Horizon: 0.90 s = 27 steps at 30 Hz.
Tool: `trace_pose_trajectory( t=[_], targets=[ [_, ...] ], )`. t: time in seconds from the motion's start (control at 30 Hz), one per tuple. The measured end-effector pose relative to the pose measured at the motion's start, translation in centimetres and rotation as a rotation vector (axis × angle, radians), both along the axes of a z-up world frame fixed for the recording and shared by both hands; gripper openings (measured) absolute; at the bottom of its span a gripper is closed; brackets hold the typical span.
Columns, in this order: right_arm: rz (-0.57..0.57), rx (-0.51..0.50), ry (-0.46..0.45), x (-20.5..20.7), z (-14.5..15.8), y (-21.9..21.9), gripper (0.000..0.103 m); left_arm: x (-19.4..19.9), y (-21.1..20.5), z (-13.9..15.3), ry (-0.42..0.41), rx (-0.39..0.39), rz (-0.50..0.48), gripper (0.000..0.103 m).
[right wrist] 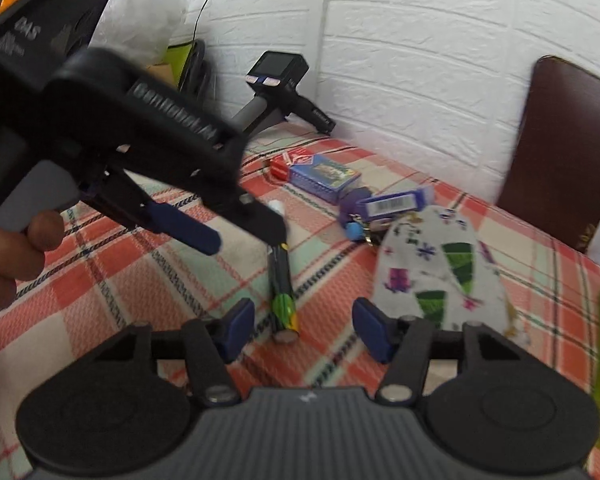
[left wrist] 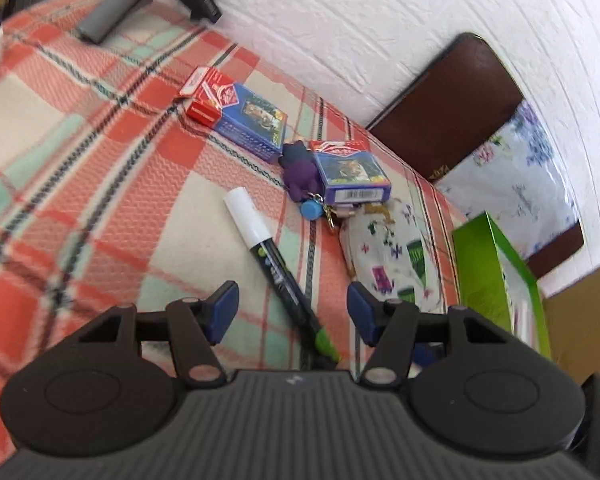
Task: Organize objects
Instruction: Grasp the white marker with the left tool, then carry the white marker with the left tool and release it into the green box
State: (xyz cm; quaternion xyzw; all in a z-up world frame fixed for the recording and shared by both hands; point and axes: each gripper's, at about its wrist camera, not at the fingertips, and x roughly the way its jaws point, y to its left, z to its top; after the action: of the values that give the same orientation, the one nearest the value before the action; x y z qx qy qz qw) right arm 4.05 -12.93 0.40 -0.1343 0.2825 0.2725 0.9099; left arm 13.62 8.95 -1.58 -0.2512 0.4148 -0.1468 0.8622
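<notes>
A black marker with a white cap (left wrist: 274,264) lies on the plaid cloth, seen end-on in the right wrist view (right wrist: 281,286). My left gripper (left wrist: 293,314) is open and hovers over the marker's green end; it also shows in the right wrist view (right wrist: 244,232). My right gripper (right wrist: 304,330) is open and empty just behind the marker's end. A patterned white pouch (left wrist: 388,256) (right wrist: 436,272) lies to the right. Two card boxes (left wrist: 240,114) (left wrist: 350,172), a purple figure keychain (left wrist: 300,174) and a blue tag (left wrist: 311,210) lie beyond.
A green box (left wrist: 496,280) stands at the table's right edge. A brown chair back (left wrist: 448,108) (right wrist: 560,152) stands by the white brick wall. A spare grey-handled gripper (left wrist: 116,4) (right wrist: 276,88) rests at the far end of the table.
</notes>
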Motion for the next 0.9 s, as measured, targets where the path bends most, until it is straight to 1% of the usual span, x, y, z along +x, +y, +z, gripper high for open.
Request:
trace_pose_trajectory(
  t=[0.07, 0.1, 0.13, 0.17, 0.2, 0.23, 0.27, 0.37, 0.5, 0.63, 0.73, 0.8, 0.9],
  targets=[
    [-0.001, -0.016, 0.058, 1.4, -1.0, 0.8, 0.030, 0.9, -0.2, -1.1, 0.048, -0.024, 0.018, 0.060],
    [0.003, 0.017, 0.071, 1.6, -1.0, 0.8, 0.019, 0.8, -0.1, -1.2, 0.034, -0.048, 0.032, 0.060],
    [0.012, 0.024, 0.088, 1.7, -0.9, 0.9, 0.018, 0.6, -0.2, -1.3, 0.029, -0.051, 0.038, 0.053],
    [0.002, 0.024, 0.086, 1.4, -0.6, 0.9, 0.018, 0.5, -0.4, -1.3, 0.037, -0.052, 0.027, 0.029],
    [0.007, 0.046, 0.089, 1.0, -0.4, 0.8, 0.018, 0.5, -0.6, -1.7, 0.068, -0.075, 0.006, 0.024],
    [0.003, 0.067, 0.087, 0.5, -0.2, 0.5, 0.018, 0.3, -0.5, -2.0, 0.082, -0.111, 0.016, 0.024],
    [-0.009, 0.073, 0.082, 0.0, -0.1, 0.3, 0.018, -0.1, -0.6, -2.0, 0.083, -0.126, 0.022, 0.024],
    [-0.035, 0.103, 0.031, -1.5, 0.6, -1.1, 0.018, -1.1, -2.3, -0.1, 0.033, -0.094, -0.013, 0.023],
    [-0.105, 0.124, -0.103, -3.4, 2.4, -3.8, 0.018, -0.8, -5.9, 3.5, -0.059, -0.063, -0.085, 0.023],
    [-0.230, 0.170, -0.214, -4.2, 4.4, -8.2, 0.018, 0.7, -11.8, 6.6, -0.119, -0.050, -0.210, 0.023],
    [-0.343, 0.185, -0.283, -4.5, 5.2, -12.2, 0.018, 1.3, -17.3, 7.8, -0.156, -0.018, -0.318, 0.023],
    [-0.424, 0.193, -0.307, -4.4, 5.3, -14.9, 0.018, 1.8, -21.2, 8.1, -0.180, 0.011, -0.386, 0.023],
    [-0.526, 0.216, -0.297, -3.6, 4.8, -19.0, 0.018, 3.0, -26.0, 7.5, -0.170, 0.038, -0.464, 0.022]
  ],
)
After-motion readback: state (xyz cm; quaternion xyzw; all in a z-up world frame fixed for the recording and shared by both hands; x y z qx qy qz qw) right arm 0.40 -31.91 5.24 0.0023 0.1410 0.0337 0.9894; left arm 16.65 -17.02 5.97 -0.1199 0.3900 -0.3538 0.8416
